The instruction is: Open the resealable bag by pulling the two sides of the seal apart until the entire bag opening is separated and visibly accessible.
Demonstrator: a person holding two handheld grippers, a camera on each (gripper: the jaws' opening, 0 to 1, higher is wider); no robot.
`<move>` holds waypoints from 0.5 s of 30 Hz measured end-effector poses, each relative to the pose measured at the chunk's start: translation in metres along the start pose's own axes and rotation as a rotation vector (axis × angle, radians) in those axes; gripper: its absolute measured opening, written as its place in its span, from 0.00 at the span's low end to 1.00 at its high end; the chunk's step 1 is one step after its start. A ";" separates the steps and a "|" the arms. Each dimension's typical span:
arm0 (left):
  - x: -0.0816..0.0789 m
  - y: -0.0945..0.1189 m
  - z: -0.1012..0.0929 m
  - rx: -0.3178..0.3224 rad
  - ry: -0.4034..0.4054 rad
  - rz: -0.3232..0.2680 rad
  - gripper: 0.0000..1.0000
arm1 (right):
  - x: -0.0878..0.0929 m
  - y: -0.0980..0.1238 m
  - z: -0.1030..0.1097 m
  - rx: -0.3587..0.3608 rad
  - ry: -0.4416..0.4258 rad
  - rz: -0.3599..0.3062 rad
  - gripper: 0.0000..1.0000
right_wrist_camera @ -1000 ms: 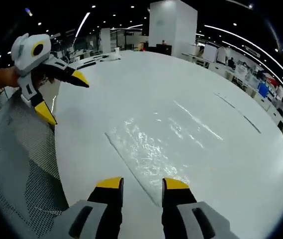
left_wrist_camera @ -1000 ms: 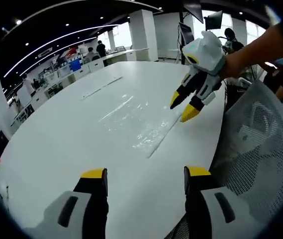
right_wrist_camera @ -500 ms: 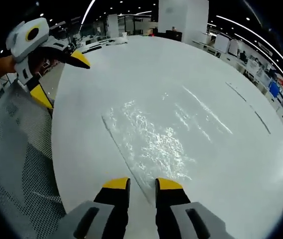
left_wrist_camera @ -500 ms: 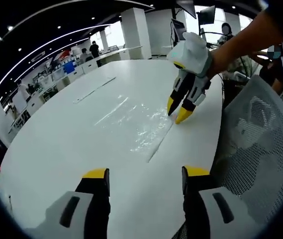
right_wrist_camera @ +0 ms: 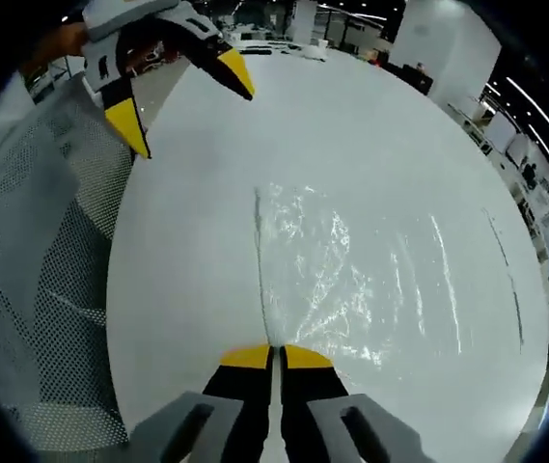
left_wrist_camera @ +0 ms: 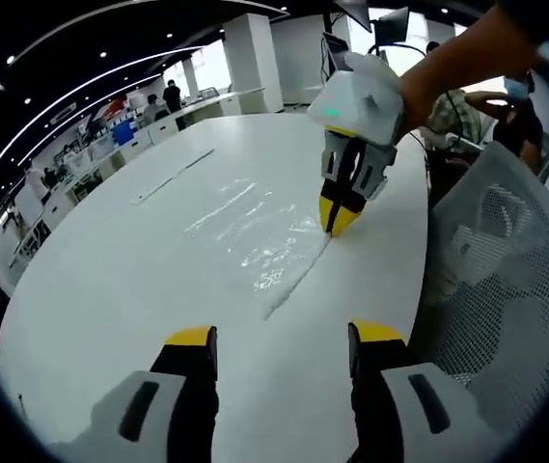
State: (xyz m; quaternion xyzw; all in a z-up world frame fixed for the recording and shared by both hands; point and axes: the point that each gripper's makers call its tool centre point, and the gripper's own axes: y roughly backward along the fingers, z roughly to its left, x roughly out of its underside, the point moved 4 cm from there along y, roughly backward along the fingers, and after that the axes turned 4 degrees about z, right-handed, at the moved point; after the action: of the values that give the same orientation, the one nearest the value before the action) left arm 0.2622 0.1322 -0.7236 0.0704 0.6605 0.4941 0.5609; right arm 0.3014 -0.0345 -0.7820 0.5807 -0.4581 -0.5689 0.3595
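Observation:
A clear resealable bag (left_wrist_camera: 255, 236) lies flat on the white table (left_wrist_camera: 110, 289), its seal strip (right_wrist_camera: 261, 256) along the side nearest the table's edge. My right gripper (right_wrist_camera: 274, 353) is shut on the end of that seal strip; in the left gripper view the right gripper (left_wrist_camera: 334, 220) points down onto the bag's corner. My left gripper (left_wrist_camera: 284, 336) is open with nothing between its jaws, held short of the bag's other end. In the right gripper view the left gripper (right_wrist_camera: 185, 106) hovers above the table's edge beyond the bag (right_wrist_camera: 351, 280).
A grey mesh chair (left_wrist_camera: 506, 289) stands against the table's edge; the same chair (right_wrist_camera: 33, 270) appears in the right gripper view. A person (left_wrist_camera: 452, 106) sits beyond the table. Desks and pillars fill the office behind.
My right gripper came down onto the bag's seal end and its jaws closed from open to shut. The left gripper stayed open and shifted only slightly.

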 end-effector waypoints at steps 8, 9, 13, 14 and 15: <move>0.001 -0.006 0.001 0.017 -0.032 0.011 0.52 | -0.004 0.008 0.009 -0.035 0.072 -0.021 0.00; 0.000 -0.007 0.001 0.020 -0.039 0.011 0.52 | -0.004 0.010 0.010 -0.038 0.073 -0.024 0.00; -0.002 -0.013 -0.001 0.039 -0.073 0.018 0.51 | -0.007 0.021 0.012 -0.046 0.101 -0.046 0.00; -0.003 -0.015 -0.001 0.042 -0.084 0.016 0.51 | -0.007 0.023 0.013 -0.043 0.105 -0.044 0.00; -0.005 -0.017 -0.001 0.048 -0.091 0.015 0.50 | -0.007 0.026 0.012 -0.034 0.122 -0.042 0.00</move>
State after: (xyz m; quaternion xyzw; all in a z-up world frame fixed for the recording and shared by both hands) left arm 0.2704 0.1201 -0.7330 0.1113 0.6453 0.4786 0.5849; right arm 0.2867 -0.0346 -0.7563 0.6178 -0.4132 -0.5474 0.3845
